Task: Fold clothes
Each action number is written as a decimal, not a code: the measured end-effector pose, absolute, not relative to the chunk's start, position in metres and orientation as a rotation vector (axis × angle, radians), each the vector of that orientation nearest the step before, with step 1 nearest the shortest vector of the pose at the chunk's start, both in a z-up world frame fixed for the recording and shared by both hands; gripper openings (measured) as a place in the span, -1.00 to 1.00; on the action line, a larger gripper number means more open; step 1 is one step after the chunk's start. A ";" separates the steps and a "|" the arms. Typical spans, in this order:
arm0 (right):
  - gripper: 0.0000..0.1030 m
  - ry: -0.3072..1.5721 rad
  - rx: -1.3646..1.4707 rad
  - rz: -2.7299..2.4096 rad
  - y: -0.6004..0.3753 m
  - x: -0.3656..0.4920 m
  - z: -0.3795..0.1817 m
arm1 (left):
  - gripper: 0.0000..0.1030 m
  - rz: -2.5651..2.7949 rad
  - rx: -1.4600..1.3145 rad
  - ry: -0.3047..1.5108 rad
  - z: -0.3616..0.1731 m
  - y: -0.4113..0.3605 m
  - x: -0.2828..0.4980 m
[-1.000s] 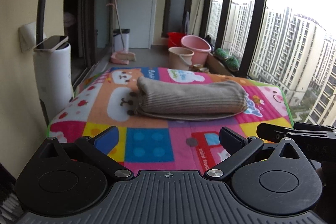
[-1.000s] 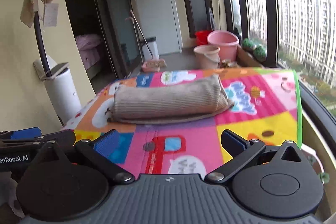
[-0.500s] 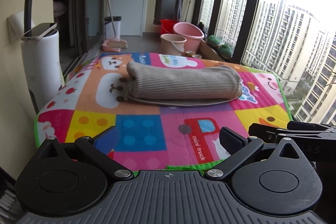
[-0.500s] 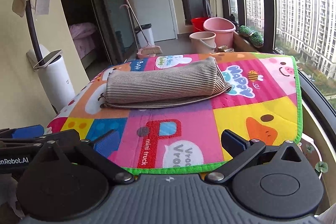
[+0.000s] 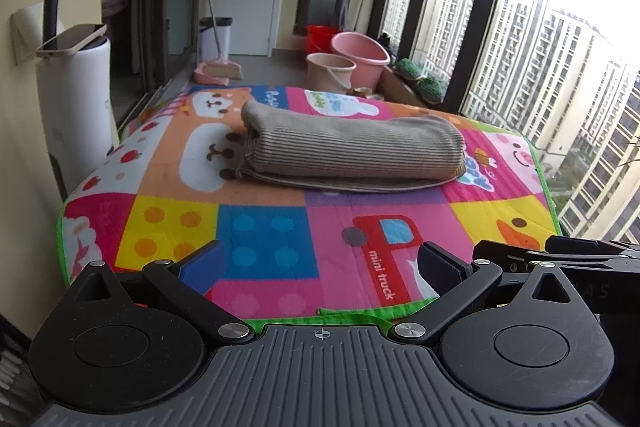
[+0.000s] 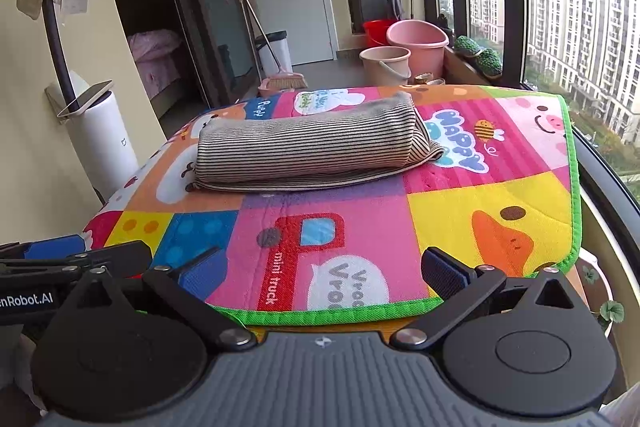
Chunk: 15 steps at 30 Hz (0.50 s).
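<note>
A folded beige striped garment [image 5: 352, 151] [image 6: 308, 147] lies in a long bundle across the far half of the colourful play mat [image 5: 260, 223] [image 6: 460, 211]. My left gripper [image 5: 320, 267] hangs open over the mat's near edge, well short of the garment, with nothing between its fingers. My right gripper [image 6: 320, 269] is open too, held off the near edge and empty. In each wrist view the other gripper shows at the side, the right gripper [image 5: 560, 255] and the left gripper [image 6: 72, 259].
A white cylindrical bin with a phone on top [image 5: 76, 99] [image 6: 100, 131] stands left of the mat by the wall. Pink buckets [image 5: 352, 63] [image 6: 404, 55], a broom [image 6: 276, 75] and potted plants sit on the floor beyond. Tall windows run along the right.
Both grippers have drawn back toward the mat's near edge and risen a little. The garment has not moved. Both stay open.
</note>
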State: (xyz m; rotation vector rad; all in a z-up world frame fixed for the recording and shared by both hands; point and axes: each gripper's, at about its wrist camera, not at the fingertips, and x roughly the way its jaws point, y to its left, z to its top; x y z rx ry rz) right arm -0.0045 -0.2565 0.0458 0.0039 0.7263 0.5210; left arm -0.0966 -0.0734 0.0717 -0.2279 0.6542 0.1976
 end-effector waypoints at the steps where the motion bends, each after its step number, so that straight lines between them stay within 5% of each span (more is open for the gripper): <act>1: 1.00 0.729 0.003 0.521 -0.256 -0.004 0.046 | 1.00 0.194 -0.230 0.656 0.071 -0.073 -0.096; 15: 1.00 0.736 -0.008 0.530 -0.254 -0.002 0.045 | 1.00 0.180 -0.240 0.657 0.071 -0.073 -0.094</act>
